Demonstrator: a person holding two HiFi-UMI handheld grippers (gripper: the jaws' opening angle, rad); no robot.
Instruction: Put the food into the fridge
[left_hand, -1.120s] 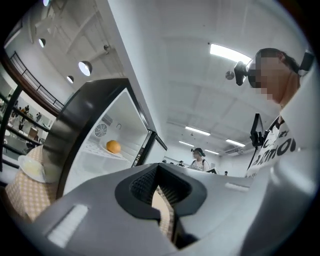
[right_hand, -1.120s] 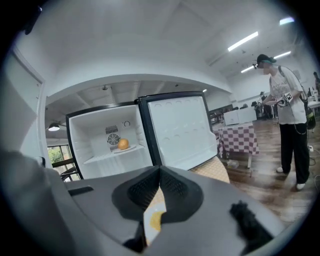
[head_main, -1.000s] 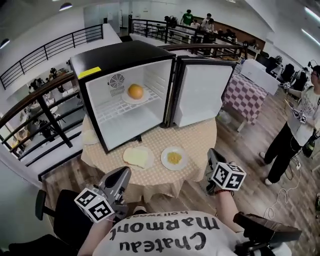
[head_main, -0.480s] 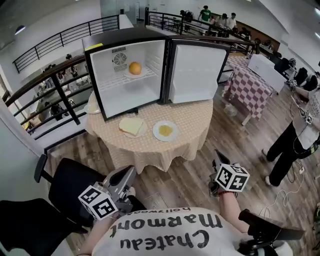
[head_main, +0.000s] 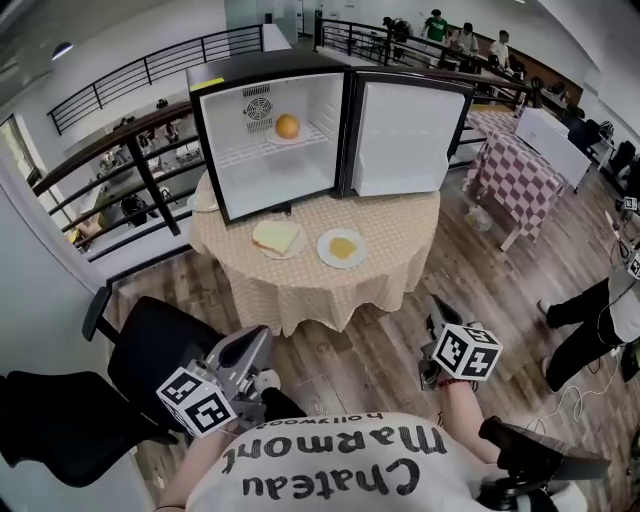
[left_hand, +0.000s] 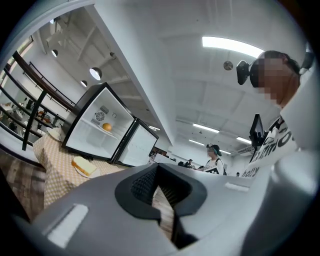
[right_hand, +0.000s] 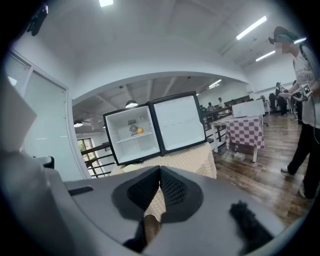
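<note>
A black mini fridge (head_main: 270, 140) stands open on the round checked table (head_main: 400, 235), its door (head_main: 405, 135) swung to the right. An orange (head_main: 287, 126) on a plate sits on the fridge shelf. In front of the fridge lie a slice of bread (head_main: 277, 237) on a plate and a white plate with yellow food (head_main: 342, 247). My left gripper (head_main: 256, 340) and right gripper (head_main: 436, 306) hang low near my body, well short of the table. Both are shut and hold nothing. The fridge (right_hand: 135, 135) also shows far off in the right gripper view, and the bread (left_hand: 83, 165) in the left gripper view.
A black chair (head_main: 150, 350) stands at my left, between me and the table. A railing (head_main: 120, 150) runs behind the table at left. A pink-checked table (head_main: 515, 165) is at the right rear, and a person (head_main: 605, 310) stands at the right edge on the wood floor.
The table and fridge now appear farther from me than a second ago, and more floor lies between. Both grippers have stayed low and shut.
</note>
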